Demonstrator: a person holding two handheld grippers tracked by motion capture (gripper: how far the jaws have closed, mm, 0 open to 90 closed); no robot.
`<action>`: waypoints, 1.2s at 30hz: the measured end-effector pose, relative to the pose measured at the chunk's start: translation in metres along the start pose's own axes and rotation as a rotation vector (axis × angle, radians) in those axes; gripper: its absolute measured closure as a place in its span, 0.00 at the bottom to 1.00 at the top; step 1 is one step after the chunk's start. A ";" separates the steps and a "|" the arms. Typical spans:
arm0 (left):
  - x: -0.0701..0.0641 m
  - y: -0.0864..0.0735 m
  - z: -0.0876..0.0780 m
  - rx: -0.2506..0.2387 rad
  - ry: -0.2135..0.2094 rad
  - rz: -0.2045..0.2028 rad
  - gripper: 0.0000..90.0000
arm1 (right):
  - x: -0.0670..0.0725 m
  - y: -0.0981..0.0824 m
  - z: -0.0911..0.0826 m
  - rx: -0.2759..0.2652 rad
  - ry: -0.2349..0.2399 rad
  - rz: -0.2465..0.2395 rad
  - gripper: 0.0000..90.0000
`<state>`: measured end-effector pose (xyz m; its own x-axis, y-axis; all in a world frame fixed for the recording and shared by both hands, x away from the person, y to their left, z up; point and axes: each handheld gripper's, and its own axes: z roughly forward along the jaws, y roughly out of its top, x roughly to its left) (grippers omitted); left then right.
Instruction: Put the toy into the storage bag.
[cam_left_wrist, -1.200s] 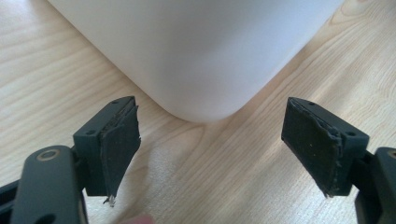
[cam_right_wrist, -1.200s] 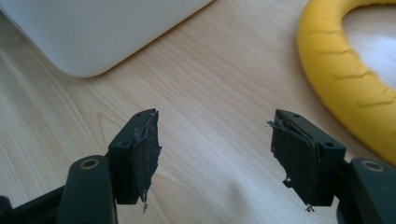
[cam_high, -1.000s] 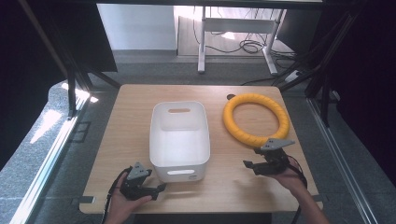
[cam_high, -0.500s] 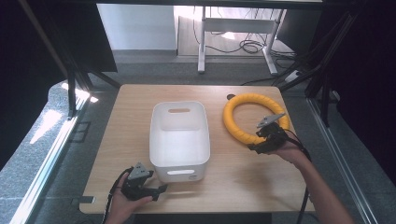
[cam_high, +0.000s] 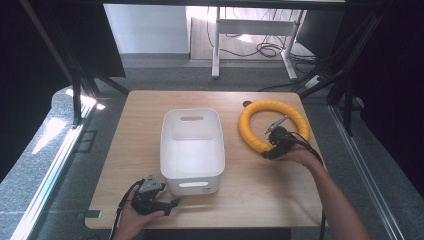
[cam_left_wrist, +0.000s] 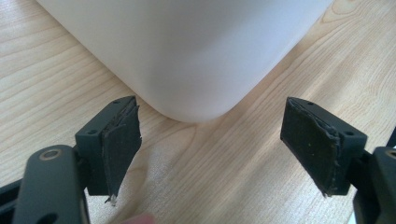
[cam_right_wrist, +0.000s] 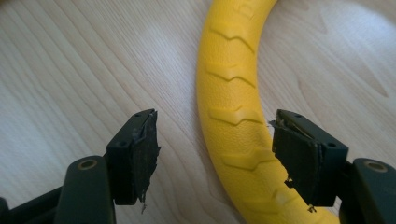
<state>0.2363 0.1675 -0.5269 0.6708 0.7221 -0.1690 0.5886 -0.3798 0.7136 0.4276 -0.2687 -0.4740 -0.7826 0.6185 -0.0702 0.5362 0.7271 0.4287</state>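
Observation:
A yellow ring (cam_high: 252, 135) with ribbed tread lies flat on the right half of the wooden table (cam_high: 140, 115). My right gripper (cam_high: 271, 148) hovers over the ring's near-left arc, open; in the right gripper view the ring (cam_right_wrist: 233, 93) runs up between the two jaws, nearer the right one, untouched. A white plastic bin (cam_high: 192, 150) stands in the middle of the table. My left gripper (cam_high: 172, 204) rests low at the table's front edge, just before the bin's near-left corner (cam_left_wrist: 196, 60), open with nothing between its pads (cam_left_wrist: 119, 144).
Beyond the far table edge stand a black frame post (cam_high: 75, 85) and a white desk leg (cam_high: 216, 45) with cables on the floor. The table's front edge (cam_high: 200, 224) lies close under my left hand.
My right gripper has moved forward and left from the table's near right, coming over the ring's near-left arc. The left gripper has stayed put.

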 end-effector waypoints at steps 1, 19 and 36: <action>0.000 0.000 0.000 0.002 0.000 0.001 0.23 | 0.000 0.000 0.000 0.000 0.000 0.000 0.35; -0.002 -0.001 0.005 0.009 -0.004 -0.003 0.23 | -0.010 0.010 0.036 0.134 0.009 -0.083 0.41; -0.004 -0.001 0.007 0.010 0.001 0.007 0.23 | -0.025 0.017 0.041 0.192 0.083 -0.056 0.54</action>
<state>0.2360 0.1615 -0.5316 0.6742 0.7202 -0.1636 0.5888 -0.3905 0.7076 0.4691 -0.2594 -0.5024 -0.8321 0.5545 -0.0115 0.5351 0.8080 0.2467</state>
